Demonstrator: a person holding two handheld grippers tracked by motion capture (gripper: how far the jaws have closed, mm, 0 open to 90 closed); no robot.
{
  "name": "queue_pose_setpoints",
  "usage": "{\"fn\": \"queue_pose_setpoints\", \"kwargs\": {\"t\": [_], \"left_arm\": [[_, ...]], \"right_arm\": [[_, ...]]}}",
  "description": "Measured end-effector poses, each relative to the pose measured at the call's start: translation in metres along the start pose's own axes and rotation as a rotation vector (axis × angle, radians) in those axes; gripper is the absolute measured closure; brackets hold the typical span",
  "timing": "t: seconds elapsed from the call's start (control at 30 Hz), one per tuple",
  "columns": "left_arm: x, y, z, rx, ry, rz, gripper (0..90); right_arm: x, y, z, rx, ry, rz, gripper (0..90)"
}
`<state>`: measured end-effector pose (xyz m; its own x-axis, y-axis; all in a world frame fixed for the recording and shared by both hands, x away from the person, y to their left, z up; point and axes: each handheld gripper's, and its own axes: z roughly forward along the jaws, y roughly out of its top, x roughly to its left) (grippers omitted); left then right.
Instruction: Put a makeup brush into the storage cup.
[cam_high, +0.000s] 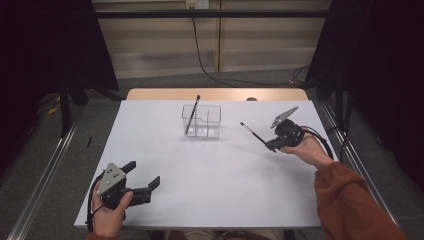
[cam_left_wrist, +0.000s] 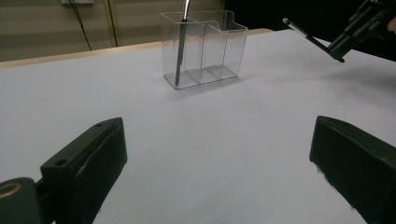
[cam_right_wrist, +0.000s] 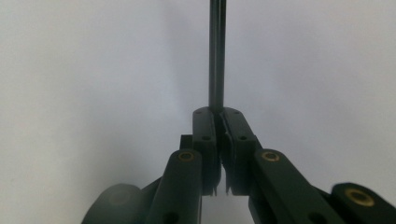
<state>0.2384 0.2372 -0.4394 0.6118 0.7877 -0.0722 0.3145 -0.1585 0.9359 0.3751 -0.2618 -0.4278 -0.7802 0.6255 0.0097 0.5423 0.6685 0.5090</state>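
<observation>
A dark pen (cam_high: 252, 132) sits in the black right gripper (cam_high: 270, 146); another dark pen (cam_high: 192, 115) stands in a clear organizer (cam_high: 212, 118) on the white table (cam_high: 210, 180). The sleeve (cam_high: 345, 195) is rust-orange.

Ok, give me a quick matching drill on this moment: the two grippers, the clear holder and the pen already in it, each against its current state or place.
Things:
1. left gripper
2. right gripper
3. clear plastic three-compartment holder
4. dark pen standing in the holder

States:
A. leaning in the holder's left end compartment
B. jaws shut on a thin dark pen, held above the table
C. jaws wide apart, nothing between them
D. standing on the white table toward its far edge

Pairs: 1-C, 2-B, 3-D, 4-A
</observation>
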Motion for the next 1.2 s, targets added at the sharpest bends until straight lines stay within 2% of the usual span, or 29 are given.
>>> {"fn": "queue_pose_setpoints", "kwargs": {"t": [0.1, 0.27, 0.33, 0.6, 0.83, 1.0, 1.2], "left_arm": [[0.0, 0.0, -0.001, -0.001, -0.002, 0.007, 4.1], [0.0, 0.0, -0.001, -0.003, 0.003, 0.002, 4.1], [0.0, 0.0, -0.001, -0.004, 0.002, 0.006, 4.1], [-0.001, 0.001, -0.001, -0.007, -0.001, 0.016, 4.1], [-0.001, 0.001, -0.001, -0.008, 0.001, 0.01, 4.1], [-0.001, 0.001, -0.001, -0.011, -0.002, 0.014, 4.1], [-0.002, 0.001, -0.002, -0.016, 0.002, 0.012, 4.1]], "right_arm": [[-0.001, -0.006, 0.002, -0.046, -0.012, 0.03, 85.1], [-0.003, -0.016, 0.003, -0.124, 0.009, 0.073, 85.0], [-0.002, -0.019, 0.003, -0.149, 0.019, 0.071, 85.0], [-0.005, -0.031, -0.008, -0.33, 0.014, 0.085, 85.0], [-0.003, -0.036, -0.011, -0.439, 0.005, 0.113, 85.0], [0.001, -0.036, -0.012, -0.489, -0.009, 0.107, 85.0], [0.01, -0.035, -0.014, -0.538, 0.002, 0.102, 84.9]]}}
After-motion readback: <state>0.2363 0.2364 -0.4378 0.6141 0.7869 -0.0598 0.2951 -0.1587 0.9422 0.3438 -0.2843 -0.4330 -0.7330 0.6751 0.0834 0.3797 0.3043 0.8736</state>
